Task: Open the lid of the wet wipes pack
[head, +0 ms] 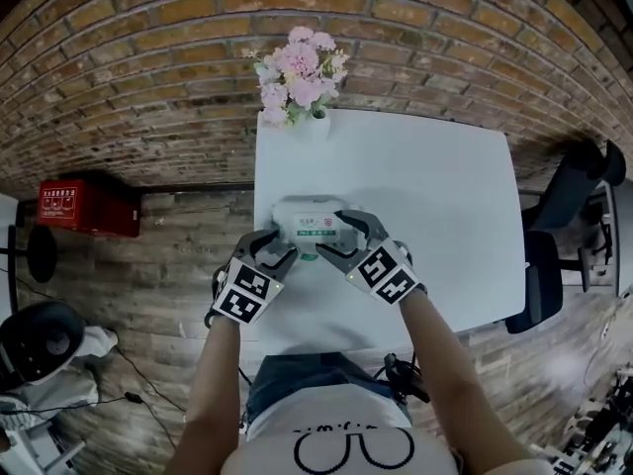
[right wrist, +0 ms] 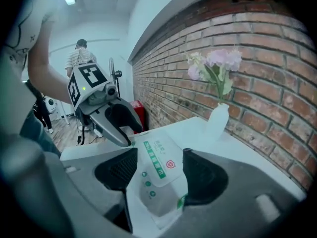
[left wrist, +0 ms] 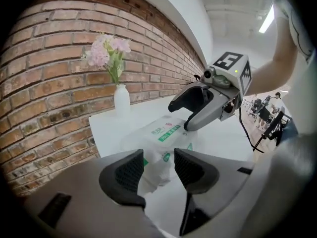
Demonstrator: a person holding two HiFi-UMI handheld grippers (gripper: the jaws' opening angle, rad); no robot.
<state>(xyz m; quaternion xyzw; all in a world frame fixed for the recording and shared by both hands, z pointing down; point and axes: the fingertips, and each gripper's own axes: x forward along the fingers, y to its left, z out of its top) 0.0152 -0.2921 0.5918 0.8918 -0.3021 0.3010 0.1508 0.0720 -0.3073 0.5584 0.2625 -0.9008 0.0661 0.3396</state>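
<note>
Left gripper (left wrist: 157,168) is sitting right up front, its two dark ribbed pads (left wrist: 130,170) standing apart, and the crimped end of the wet wipes pack (head: 312,224) is poking into the gap between them without being squeezed. Right gripper (right wrist: 158,167) is doing the same at the opposite end: jaws spread wide, the pack's other end lying between them, no clamp on it. Both are angling downward and facing each other across the pack, marker cubes (head: 247,293) pointing back toward the person's forearms. On top of the pack, the lid (right wrist: 157,157) with its green stripe and red shield mark is lying flat and shut. The pack itself is resting on the white table (head: 435,196), around the middle of its left half in the head view. Farther back, a white vase (head: 318,125) of pink flowers (head: 300,77) is standing at the table's far edge against the brick wall (head: 148,67). A red box (head: 87,206) is sitting on the floor to the left, and a dark chair (head: 569,206) is waiting on the right.
</note>
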